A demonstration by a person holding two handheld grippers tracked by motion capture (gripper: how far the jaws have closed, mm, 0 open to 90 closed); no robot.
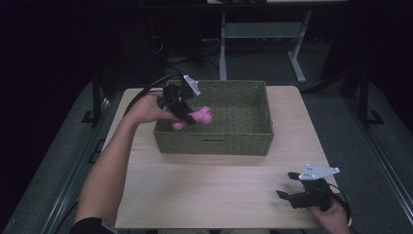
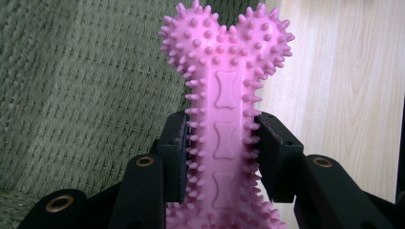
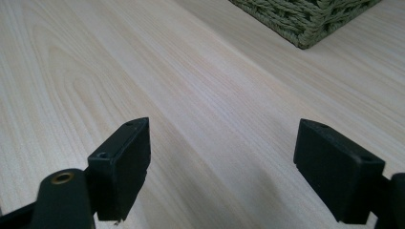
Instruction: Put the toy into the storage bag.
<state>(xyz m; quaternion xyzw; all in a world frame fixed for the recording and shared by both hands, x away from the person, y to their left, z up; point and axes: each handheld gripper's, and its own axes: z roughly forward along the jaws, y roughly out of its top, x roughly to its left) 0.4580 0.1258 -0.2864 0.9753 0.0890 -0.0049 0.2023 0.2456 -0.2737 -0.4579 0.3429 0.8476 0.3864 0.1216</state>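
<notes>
- Nearest the lens, two black pads (image 2: 174, 152) of the left gripper (image 2: 223, 157) were clamped on the narrow shank of a pink spiky bone toy (image 2: 224, 95), knobbed head sticking up past them.
- From above, that left gripper (image 1: 181, 108) hung over the left edge of the green woven basket (image 1: 243, 141), with the toy (image 1: 199, 116) partly inside the basket's left end and its other end poking back over the rim.
- Toy looked like soft rubber to me: light, a bit bendy, nubs all over. Those nubs should give decent grip, so I doubt it slips, but they squash, so the hold could feel spongy.
- Shank is the right spot to grab, I'd say. It's the thinnest part and the fat ends stop it sliding out either way.
- Right gripper (image 1: 301, 187) sat low near the table's (image 1: 204, 195) front right corner, well apart from the basket, jaws wide open with nothing between them, just bare wood under it.
- My guess at the job: dropping the toy into the basket, nearly there.
</notes>
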